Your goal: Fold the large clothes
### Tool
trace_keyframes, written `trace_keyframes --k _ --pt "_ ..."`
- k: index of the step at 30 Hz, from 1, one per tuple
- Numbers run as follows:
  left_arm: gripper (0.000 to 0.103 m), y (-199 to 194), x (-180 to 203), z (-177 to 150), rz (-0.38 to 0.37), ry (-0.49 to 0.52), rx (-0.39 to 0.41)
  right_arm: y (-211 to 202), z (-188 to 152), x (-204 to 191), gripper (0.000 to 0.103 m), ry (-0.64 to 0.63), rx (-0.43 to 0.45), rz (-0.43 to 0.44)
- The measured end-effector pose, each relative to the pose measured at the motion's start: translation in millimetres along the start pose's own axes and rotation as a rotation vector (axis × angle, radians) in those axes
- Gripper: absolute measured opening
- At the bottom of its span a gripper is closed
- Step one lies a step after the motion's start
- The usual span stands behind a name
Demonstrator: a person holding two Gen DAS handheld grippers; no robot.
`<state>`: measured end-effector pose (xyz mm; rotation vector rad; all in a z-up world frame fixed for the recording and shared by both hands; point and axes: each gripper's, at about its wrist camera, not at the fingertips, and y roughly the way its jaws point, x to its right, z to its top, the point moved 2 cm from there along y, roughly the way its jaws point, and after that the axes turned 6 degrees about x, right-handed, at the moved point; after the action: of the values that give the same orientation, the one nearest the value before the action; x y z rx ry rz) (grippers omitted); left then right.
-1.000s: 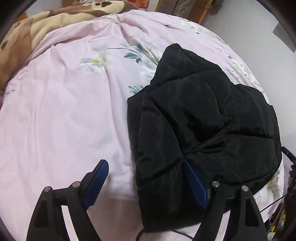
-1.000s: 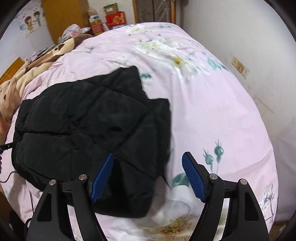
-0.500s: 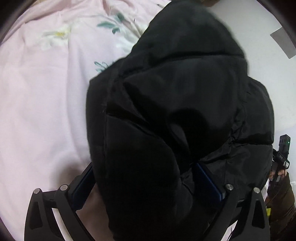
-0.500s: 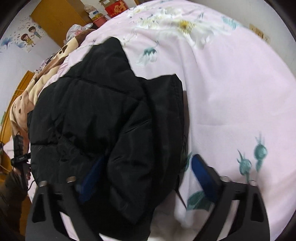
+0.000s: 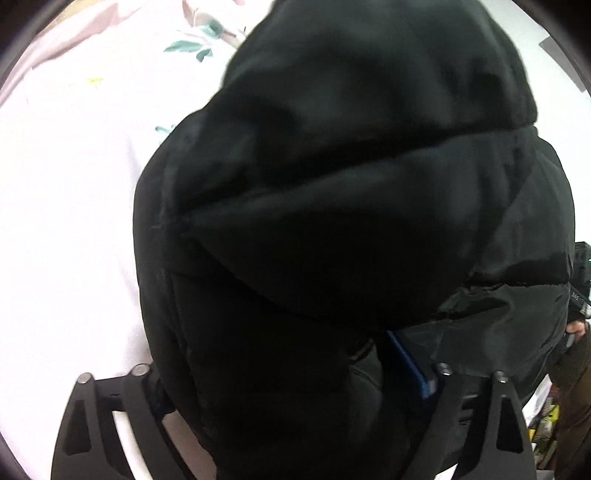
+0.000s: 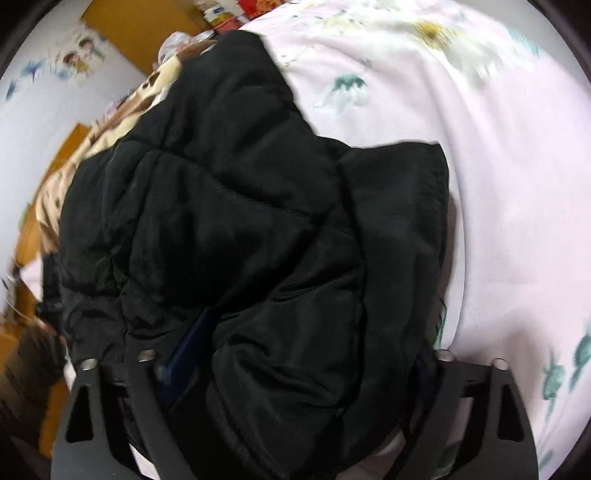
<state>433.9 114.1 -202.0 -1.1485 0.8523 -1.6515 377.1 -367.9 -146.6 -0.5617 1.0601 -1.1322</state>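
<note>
A black quilted puffer jacket (image 5: 351,221) lies bunched on a pink floral bed sheet (image 5: 66,221). In the left wrist view its near edge fills the space between the fingers of my left gripper (image 5: 288,373), whose jaws stand wide around the thick fabric; one blue pad (image 5: 406,365) shows, the other is hidden. In the right wrist view the jacket (image 6: 240,240) also sits between the fingers of my right gripper (image 6: 303,365), with a blue pad (image 6: 184,362) pressed in its folds. Whether either gripper clamps the fabric cannot be told.
The pink sheet (image 6: 517,166) stretches to the right of the jacket. A brown and cream blanket (image 6: 110,136) lies behind it. Orange wooden furniture (image 6: 140,29) and a white wall stand beyond. A person's hand with a device (image 5: 576,325) is at the right.
Both grippers have moved forward onto the jacket's near edge. The jacket has bunched up and risen, and fills most of both views where it earlier lay flat.
</note>
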Motion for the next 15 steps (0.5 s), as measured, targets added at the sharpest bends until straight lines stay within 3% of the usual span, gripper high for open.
trace_keyframes --k 6,10,15 --pt "0.066 -13.0 19.8 -5.2 0.086 0.043 0.05 -4.2 1.4 -28.7 0.06 -0.129 0.009 -0.081" --pt "0.068 -15.2 17.0 -8.7 0.087 0.017 0.057 0.2 1.3 -37.6 0.06 -0.167 0.024 -0.12" --pt "0.081 -10.7 15.6 -10.3 0.079 -0.004 0.04 8.4 3.4 -38.1 0.064 -0.132 0.02 -0.133"
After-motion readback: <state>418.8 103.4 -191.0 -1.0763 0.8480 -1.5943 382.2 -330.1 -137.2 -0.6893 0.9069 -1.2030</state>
